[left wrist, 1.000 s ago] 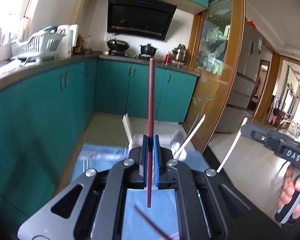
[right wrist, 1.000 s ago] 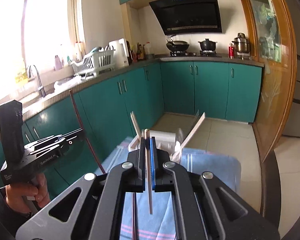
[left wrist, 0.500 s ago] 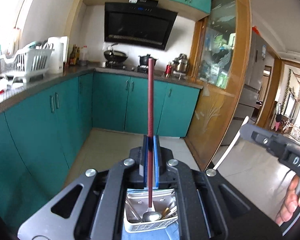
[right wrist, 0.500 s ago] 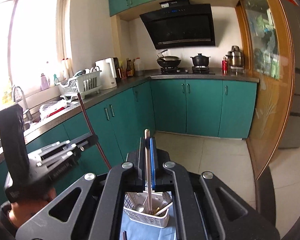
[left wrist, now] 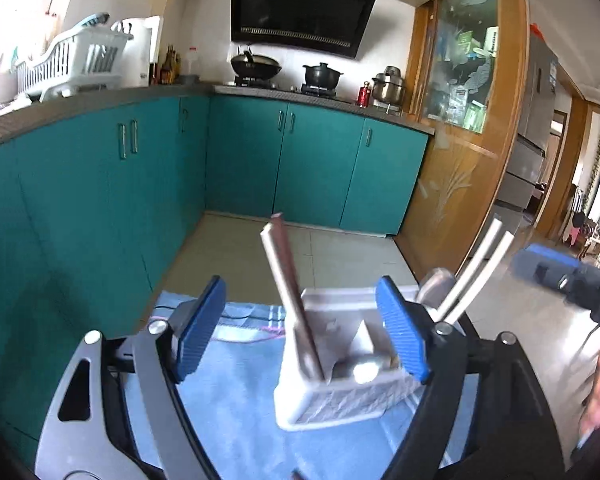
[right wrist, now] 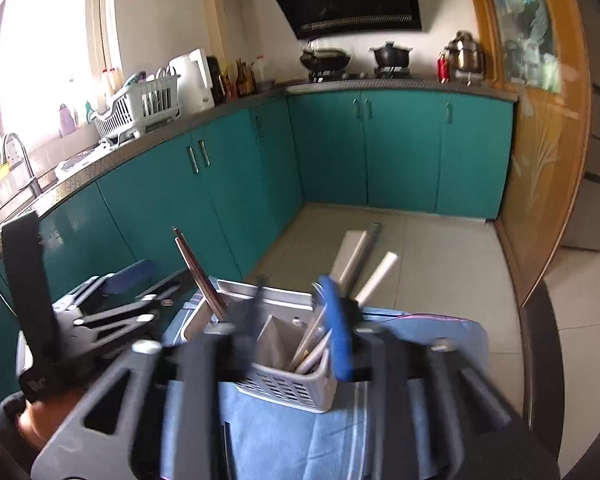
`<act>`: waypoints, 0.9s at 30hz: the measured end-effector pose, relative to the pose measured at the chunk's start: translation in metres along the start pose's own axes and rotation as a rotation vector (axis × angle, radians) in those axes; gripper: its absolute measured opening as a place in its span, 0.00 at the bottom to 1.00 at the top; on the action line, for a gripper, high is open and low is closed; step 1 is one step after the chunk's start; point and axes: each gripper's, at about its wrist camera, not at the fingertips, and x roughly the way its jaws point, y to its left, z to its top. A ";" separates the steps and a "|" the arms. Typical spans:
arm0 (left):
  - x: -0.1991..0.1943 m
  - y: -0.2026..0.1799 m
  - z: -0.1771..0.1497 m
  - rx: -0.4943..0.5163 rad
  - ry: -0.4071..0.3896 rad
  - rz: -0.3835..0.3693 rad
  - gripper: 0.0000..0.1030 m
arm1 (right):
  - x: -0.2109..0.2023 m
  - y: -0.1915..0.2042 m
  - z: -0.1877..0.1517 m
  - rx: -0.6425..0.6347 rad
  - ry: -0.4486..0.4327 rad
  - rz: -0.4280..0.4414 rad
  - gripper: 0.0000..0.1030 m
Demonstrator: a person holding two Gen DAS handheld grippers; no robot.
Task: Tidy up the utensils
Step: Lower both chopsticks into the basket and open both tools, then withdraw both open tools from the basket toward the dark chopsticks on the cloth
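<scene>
In the left wrist view the left gripper [left wrist: 300,336] is seen with its ribbed blue pads [left wrist: 202,330] set far apart; the jaws are opening and nothing is gripped, although the white utensil caddy [left wrist: 340,404] and a dark red chopstick [left wrist: 296,304] lie in the gap between them. The caddy is a rectangular plastic basket with a perforated lower wall, and it is set on a blue cloth [left wrist: 228,408] spread over the table. The red chopstick is planted in the caddy's left part, its long axis tilted up and to the left, a pale stick beside it. A shiny spoon bowl [left wrist: 360,370] is shown inside only in this view.

In the right wrist view the right gripper [right wrist: 296,328], blurred, is caught with its jaws opening and no pad pressed on anything; the caddy's [right wrist: 296,388] right compartment holds pale chopsticks [right wrist: 360,264] leaning up and to the right. The left gripper [right wrist: 112,312] is visible at the left, held by a hand [right wrist: 36,412].

Beyond, teal cabinets [right wrist: 400,148] and a black range hood [left wrist: 304,4] are seen.
</scene>
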 end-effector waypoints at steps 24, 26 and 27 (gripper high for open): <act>-0.124 0.031 -0.156 -0.039 0.046 0.124 0.91 | -0.087 0.054 -0.321 -0.306 0.137 -0.175 0.71; -0.124 0.032 -0.156 -0.035 0.050 0.123 0.91 | -0.086 0.056 -0.325 -0.311 0.148 -0.170 0.71; -0.123 0.032 -0.156 -0.034 0.051 0.128 0.91 | -0.084 0.058 -0.327 -0.324 0.157 -0.172 0.71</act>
